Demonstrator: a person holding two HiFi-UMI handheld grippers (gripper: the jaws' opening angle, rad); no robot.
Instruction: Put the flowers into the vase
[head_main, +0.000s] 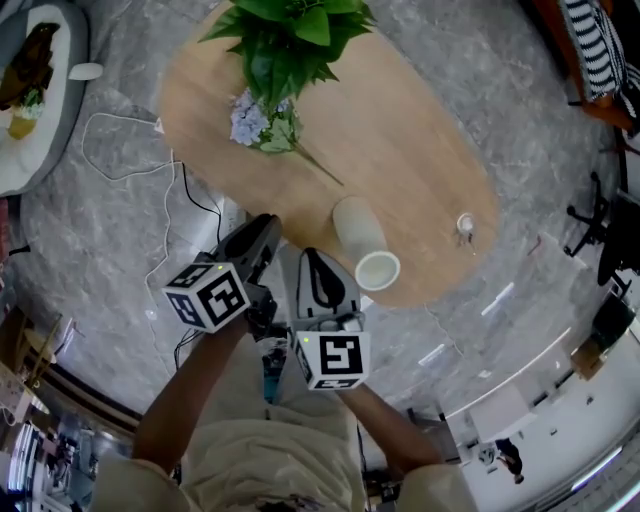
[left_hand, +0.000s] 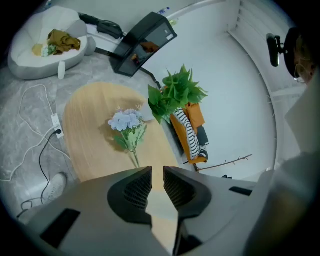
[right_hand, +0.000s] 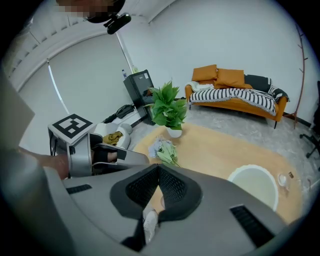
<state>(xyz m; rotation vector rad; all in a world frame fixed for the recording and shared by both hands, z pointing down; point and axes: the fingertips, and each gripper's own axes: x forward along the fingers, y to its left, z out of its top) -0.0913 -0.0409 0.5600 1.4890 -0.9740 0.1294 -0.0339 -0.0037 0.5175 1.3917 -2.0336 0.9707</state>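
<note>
Wooden tabletop (head_main: 420, 140) holds flowers (head_main: 250, 118) and a vase (head_main: 366, 243); the left hand-held gripper (left_hand: 157, 175) is parted a little, the right hand-held gripper (right_hand: 158, 172) is squeezed closed, both empty.

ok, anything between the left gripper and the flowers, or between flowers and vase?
Nothing visible. Only bare table shows between the left gripper and the flowers, and between the flowers and the vase. The potted plant stands beyond the flowers, and in the head view its leaves overhang the blooms.
</note>
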